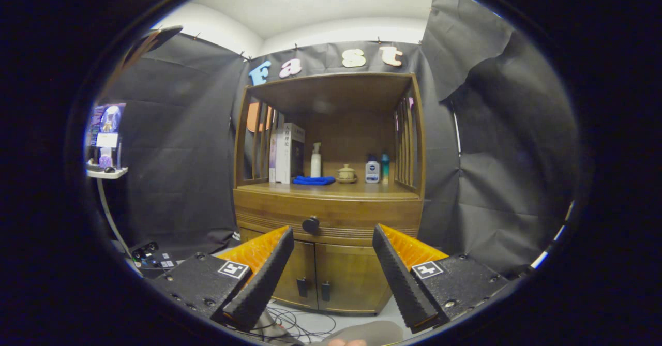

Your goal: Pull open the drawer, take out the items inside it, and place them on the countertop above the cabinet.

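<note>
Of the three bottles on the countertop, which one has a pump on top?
The tall white bottle, standing beside the books behind the blue cloth. The two small bottles stand apart with plain caps. The fingers are open.

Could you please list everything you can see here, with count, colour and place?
Cabinet: one, brown wood, ahead of the fingers.
Drawer: one, shut, under the countertop.
Knob: one, black, on the drawer front.
Doors: two, brown, below the drawer.
Books: a few, upright, countertop left.
Cloth: one, blue, beside the books.
Pump bottle: one, white, behind the cloth.
Lidded cup: one, tan, centre.
Bottles: two, white and teal, right.
Gripper: one, black and orange fingers, open, short of the knob.
</note>
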Tool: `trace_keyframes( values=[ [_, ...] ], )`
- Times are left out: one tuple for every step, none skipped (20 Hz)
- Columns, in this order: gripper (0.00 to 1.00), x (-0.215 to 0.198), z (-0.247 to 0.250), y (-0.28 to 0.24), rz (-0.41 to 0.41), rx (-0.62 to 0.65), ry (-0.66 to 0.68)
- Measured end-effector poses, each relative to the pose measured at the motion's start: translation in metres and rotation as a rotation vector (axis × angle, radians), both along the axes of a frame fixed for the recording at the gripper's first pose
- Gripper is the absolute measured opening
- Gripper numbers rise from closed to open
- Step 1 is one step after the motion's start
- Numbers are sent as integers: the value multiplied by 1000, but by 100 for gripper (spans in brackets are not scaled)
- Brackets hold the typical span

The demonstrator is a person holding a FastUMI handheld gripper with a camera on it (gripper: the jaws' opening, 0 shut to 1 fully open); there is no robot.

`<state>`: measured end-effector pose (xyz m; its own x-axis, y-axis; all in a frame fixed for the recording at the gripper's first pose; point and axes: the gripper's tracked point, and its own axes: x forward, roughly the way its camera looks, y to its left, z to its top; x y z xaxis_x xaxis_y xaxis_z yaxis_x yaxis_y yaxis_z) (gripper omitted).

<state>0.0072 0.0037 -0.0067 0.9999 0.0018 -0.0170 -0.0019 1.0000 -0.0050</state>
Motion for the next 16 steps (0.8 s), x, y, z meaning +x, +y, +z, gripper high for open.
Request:
trace_keyframes(
  values=[
    [99, 5, 0, 0, -4, 5, -3],
    [99, 8, 1, -1, -7, 8, -4],
    [99, 14, 1, -1, -10, 12, -5],
    [99, 20, 0, 1, -9, 15, 1],
    [99, 25, -2, 3, -10, 15, 7],
    [99, 32, -2, 5, -13, 13, 14],
    [99, 40, -7, 6, -16, 11, 20],
    [100, 48, -8, 7, -20, 7, 24],
    [99, 56, -8, 9, -25, 4, 24],
    [99, 65, -7, 11, -28, 0, 26],
    [100, 78, -7, 14, -30, -4, 28],
    [100, 89, -8, 18, -31, -6, 32],
    [99, 104, -9, 21, -35, -6, 35],
    [100, 119, -10, 25, -37, -9, 40],
    [99, 134, -15, 29, -40, -9, 51],
    [99, 148, -18, 33, -41, -4, 68]
  ],
)
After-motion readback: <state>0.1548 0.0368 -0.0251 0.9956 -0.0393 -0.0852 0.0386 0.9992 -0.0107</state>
